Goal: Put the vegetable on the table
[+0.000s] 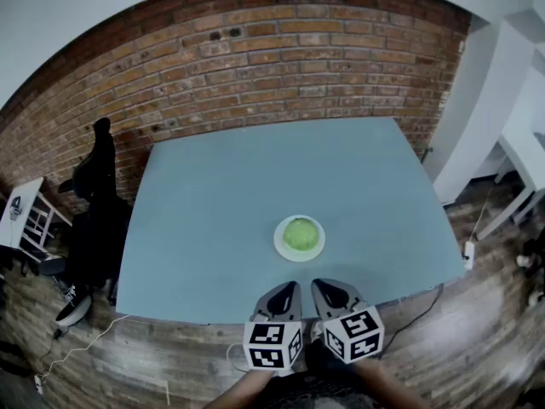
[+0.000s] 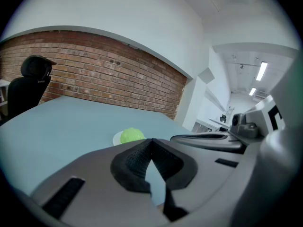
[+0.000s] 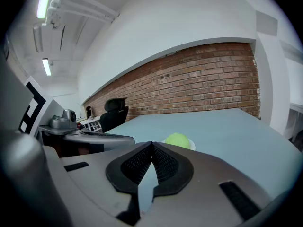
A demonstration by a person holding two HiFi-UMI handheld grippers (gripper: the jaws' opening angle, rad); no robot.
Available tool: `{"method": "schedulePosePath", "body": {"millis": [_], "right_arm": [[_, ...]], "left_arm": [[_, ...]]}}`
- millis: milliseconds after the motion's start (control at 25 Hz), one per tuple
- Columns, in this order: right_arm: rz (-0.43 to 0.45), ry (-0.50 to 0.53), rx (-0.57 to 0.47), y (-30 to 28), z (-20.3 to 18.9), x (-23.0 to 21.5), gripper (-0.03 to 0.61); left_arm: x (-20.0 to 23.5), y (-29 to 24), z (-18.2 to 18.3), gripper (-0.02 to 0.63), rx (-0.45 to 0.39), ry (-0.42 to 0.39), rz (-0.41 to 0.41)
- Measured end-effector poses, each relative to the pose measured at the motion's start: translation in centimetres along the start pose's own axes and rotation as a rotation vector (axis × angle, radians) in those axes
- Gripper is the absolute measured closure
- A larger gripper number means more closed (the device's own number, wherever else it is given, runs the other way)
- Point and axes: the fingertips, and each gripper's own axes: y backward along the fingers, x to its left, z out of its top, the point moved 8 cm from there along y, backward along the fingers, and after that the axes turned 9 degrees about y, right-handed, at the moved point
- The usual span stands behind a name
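A wide, matte blue-grey counter (image 1: 213,220) fills the middle of the room, and a small white plate (image 1: 280,244) sits on it, nearer the front edge than the back. On the plate, touching it and roughly centred, rests the vegetable (image 1: 300,233), a pale green round head, perhaps a small cabbage or lettuce, though the leaves are too soft in every view to be sure. Around the plate the counter shows only its even blue surface.

Just on the near side of the plate, over the counter's front edge, the left tool (image 1: 285,294) and the right tool (image 1: 333,293) hover side by side, close together, both pointing toward the plate and apart from it. Each has its jaws pressed together at the tips, with nothing caught between the dark ribbed pads.

Beyond the plate, behind the counter's far edge, a red brick wall (image 1: 255,66) runs the width of the room under a plain white upper wall. Well to the left of the plate, past the counter's side, stands a black office chair (image 1: 98,194), and further left a white shelf unit (image 1: 24,216). To the right of the plate, past that side of the counter, a white column (image 1: 485,118) rises from a wood-plank floor (image 1: 477,331), across which a thin cable (image 1: 81,343) trails on the left side.
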Motion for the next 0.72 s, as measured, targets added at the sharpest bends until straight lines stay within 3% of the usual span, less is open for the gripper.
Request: {"method": "schedulePosePath", "body": {"millis": [720], "right_arm": [[0.000, 0.004, 0.001, 0.20, -0.21, 1.00, 0.571]], "left_arm": [[-0.14, 0.79, -0.58, 0.614, 0.016, -0.014, -0.021]]}}
